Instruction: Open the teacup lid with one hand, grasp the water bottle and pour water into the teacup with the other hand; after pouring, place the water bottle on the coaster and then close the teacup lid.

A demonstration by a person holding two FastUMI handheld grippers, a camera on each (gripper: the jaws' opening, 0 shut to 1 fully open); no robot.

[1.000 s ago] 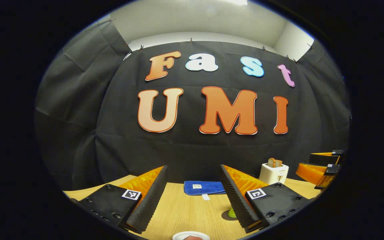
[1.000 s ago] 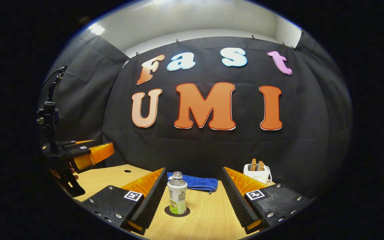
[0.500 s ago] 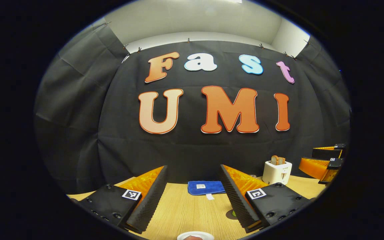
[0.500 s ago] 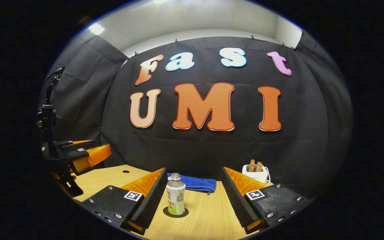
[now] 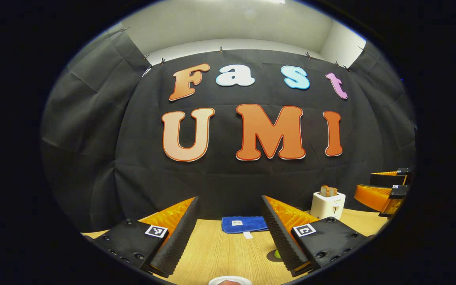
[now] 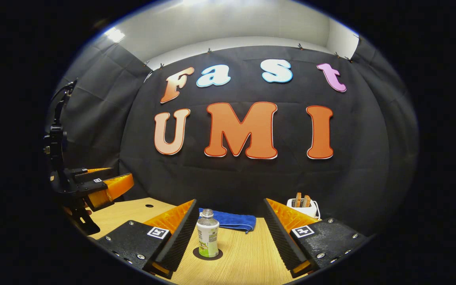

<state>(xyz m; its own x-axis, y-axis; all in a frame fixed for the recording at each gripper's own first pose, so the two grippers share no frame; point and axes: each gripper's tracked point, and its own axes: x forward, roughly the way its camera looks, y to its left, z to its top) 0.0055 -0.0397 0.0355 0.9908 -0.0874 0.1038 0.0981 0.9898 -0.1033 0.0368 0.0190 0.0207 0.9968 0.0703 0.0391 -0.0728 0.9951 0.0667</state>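
Right gripper (image 6: 228, 233) and left gripper (image 5: 228, 233) both agape, empty; teacup lid (image 5: 230, 281) cut off at frame bottom.

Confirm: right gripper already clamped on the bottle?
No, in the right gripper view the right gripper is open, and the water bottle stands upright on its coaster, ungripped, between the fingers.
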